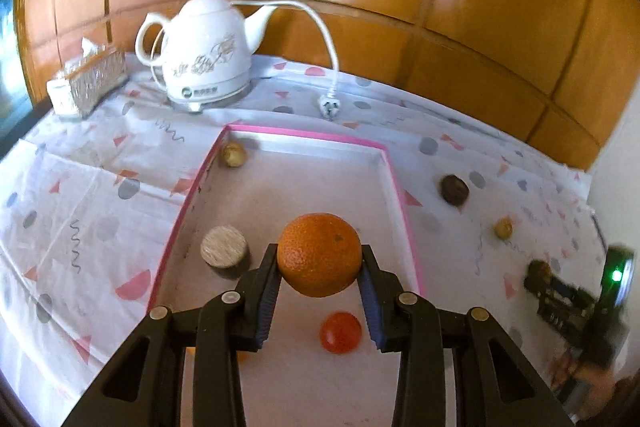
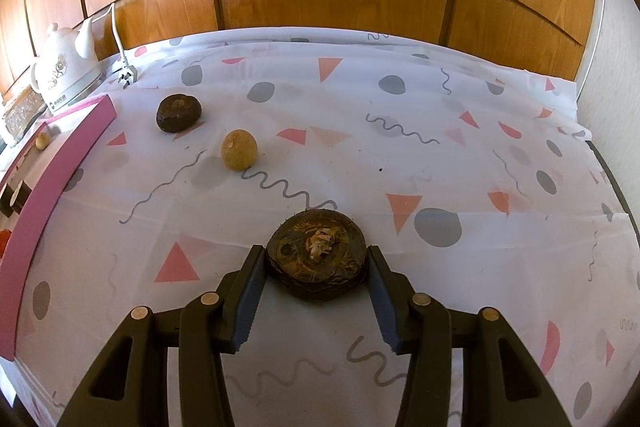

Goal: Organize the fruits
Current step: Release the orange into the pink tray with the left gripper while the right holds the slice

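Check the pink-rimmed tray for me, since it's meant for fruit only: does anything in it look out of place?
Yes. A pale wood-grained disc lies in the pink-rimmed tray by its left wall; it looks like a lid or puck, not fruit. The small tan fruit and red fruit inside fit.

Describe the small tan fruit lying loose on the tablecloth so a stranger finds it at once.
Start at the pink-rimmed box and look just right of it on the patterned tablecloth. Two round things lie there: the tan fruit is the pale, smooth, egg-shaped one, nearer the camera than the dark brown fruit.

Orange fruit (image 1: 319, 254) (pink-rimmed box (image 1: 394, 163))
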The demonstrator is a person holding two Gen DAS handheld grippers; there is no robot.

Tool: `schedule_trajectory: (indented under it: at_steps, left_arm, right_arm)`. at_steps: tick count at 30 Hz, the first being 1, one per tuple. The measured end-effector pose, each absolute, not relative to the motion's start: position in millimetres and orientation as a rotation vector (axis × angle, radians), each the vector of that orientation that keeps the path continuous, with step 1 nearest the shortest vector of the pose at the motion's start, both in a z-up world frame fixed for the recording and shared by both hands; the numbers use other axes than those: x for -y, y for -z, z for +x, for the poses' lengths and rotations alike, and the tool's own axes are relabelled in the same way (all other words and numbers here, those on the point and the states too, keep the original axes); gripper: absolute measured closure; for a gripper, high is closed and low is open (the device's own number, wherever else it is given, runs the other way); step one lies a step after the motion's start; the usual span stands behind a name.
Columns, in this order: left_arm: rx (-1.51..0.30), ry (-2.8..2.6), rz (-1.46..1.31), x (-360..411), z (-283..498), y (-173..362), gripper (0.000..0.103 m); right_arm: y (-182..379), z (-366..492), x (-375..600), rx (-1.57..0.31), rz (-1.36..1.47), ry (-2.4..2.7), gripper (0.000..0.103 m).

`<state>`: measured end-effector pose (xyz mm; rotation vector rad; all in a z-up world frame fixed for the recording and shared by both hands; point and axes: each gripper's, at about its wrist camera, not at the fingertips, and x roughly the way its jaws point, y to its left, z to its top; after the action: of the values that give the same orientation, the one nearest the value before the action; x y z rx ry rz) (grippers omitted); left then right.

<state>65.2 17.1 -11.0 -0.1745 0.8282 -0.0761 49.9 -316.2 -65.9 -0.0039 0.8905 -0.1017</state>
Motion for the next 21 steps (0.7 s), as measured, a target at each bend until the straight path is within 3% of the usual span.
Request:
schedule_trajectory:
  at_steps: [4, 11, 15, 21]
  left_arm:
    - [-0.888, 0.062, -0.288, -45, 93, 19, 0.065]
    - [-0.904, 0.009, -0.239, -51, 127, 28, 0.064]
    - [-0.891, -0.006, -0.236, -49, 131, 26, 0.050]
    - [-0.805, -0.070, -0.213, -42, 103, 9, 0.050]
  right_arm:
    - [66, 50, 316, -0.888, -0.001, 0.101, 0.053]
    - [66, 49, 317, -0.884, 0.008, 0.097, 0.053]
    - [67, 48, 318, -0.883, 0.011, 0.096, 0.053]
    - [67, 48, 318, -0.881, 0.015, 0.093, 0.053]
